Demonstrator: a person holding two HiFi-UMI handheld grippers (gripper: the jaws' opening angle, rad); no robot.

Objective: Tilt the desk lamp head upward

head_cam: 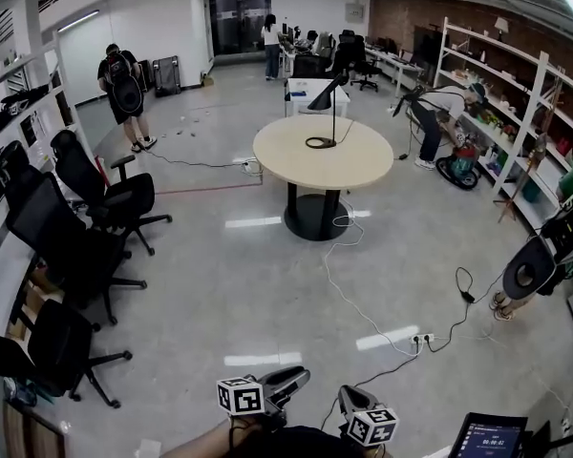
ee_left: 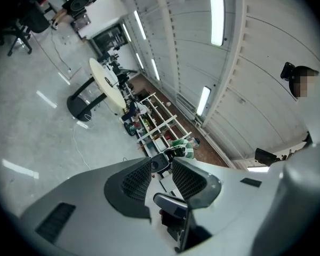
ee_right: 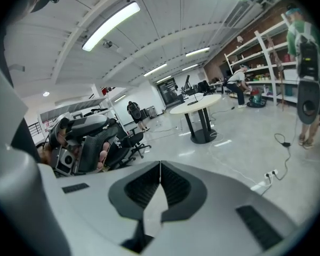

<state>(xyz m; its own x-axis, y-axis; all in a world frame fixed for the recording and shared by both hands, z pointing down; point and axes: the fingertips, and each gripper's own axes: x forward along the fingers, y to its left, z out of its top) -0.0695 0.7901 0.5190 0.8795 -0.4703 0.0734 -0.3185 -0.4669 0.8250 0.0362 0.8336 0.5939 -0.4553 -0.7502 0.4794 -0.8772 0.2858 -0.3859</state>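
Observation:
The black desk lamp [head_cam: 327, 113] stands on a round beige table [head_cam: 363, 165] in the middle of the room, its head tilted down to the left. Both grippers are held low at the bottom edge of the head view, far from the table. My left gripper [head_cam: 299, 379] is open, its jaws [ee_left: 161, 164] apart with nothing between them. The jaws of my right gripper [head_cam: 350, 398] meet tip to tip [ee_right: 160, 165] and hold nothing. The right gripper view shows the table [ee_right: 198, 104] and lamp [ee_right: 194, 97] in the distance, and the left gripper [ee_right: 81, 136] in a hand.
Black office chairs [head_cam: 95, 198] line the left side. A white cable [head_cam: 349, 289] runs over the floor from the table to a power strip [head_cam: 422, 338]. Shelves [head_cam: 501, 93] stand along the right wall. Several people are around the room, one close at the right [head_cam: 540, 265].

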